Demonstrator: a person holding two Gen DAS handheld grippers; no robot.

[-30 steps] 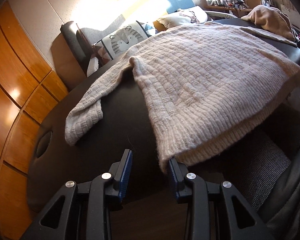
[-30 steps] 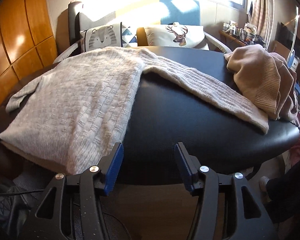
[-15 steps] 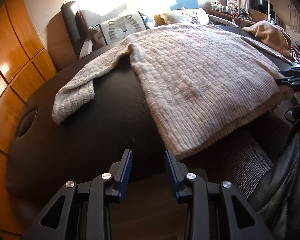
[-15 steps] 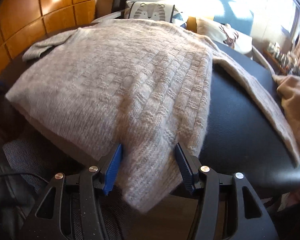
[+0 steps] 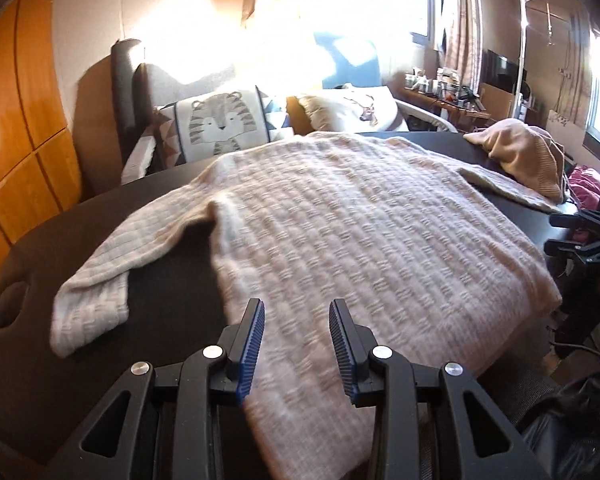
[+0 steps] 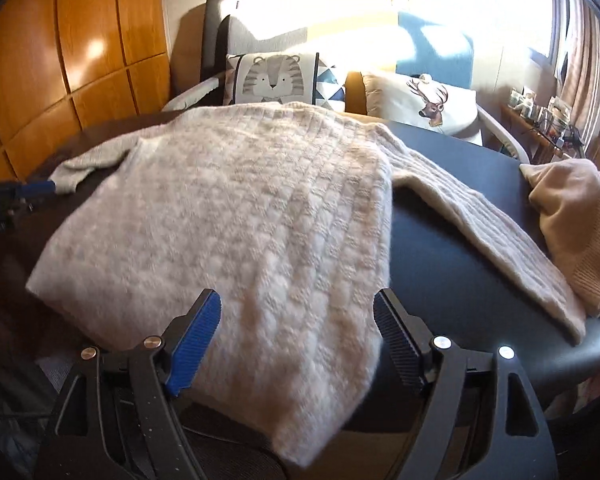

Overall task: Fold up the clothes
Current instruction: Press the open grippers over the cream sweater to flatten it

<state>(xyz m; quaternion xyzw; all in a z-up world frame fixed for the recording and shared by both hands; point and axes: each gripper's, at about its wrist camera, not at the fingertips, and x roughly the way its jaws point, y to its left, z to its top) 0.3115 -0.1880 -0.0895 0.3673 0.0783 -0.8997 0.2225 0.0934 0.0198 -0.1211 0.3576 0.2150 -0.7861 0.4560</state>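
A pale knitted sweater (image 5: 360, 232) (image 6: 236, 208) lies flat on a dark oval table (image 5: 168, 280) (image 6: 452, 260), both sleeves spread out and its hem hanging over the near edge. My left gripper (image 5: 296, 332) stands open over the hem's left corner, the knit between its fingers. At the hem's right corner my right gripper (image 6: 296, 332) is wide open, the fabric lying between its fingers too. The left sleeve (image 5: 108, 276) rests on the table to the left. The right sleeve (image 6: 480, 240) runs toward the table's right side.
A crumpled beige garment (image 6: 576, 224) (image 5: 528, 156) sits at the table's right end, touching the right sleeve. Cushioned chairs with a tiger pillow (image 6: 274, 78) and a deer pillow (image 6: 420, 100) stand behind the table. Wooden panelling (image 6: 80, 52) lines the left wall.
Both grippers have moved forward and up over the hem corners. The left one came in from left of the sweater and opened wider. Fabric now lies between both pairs of fingers.
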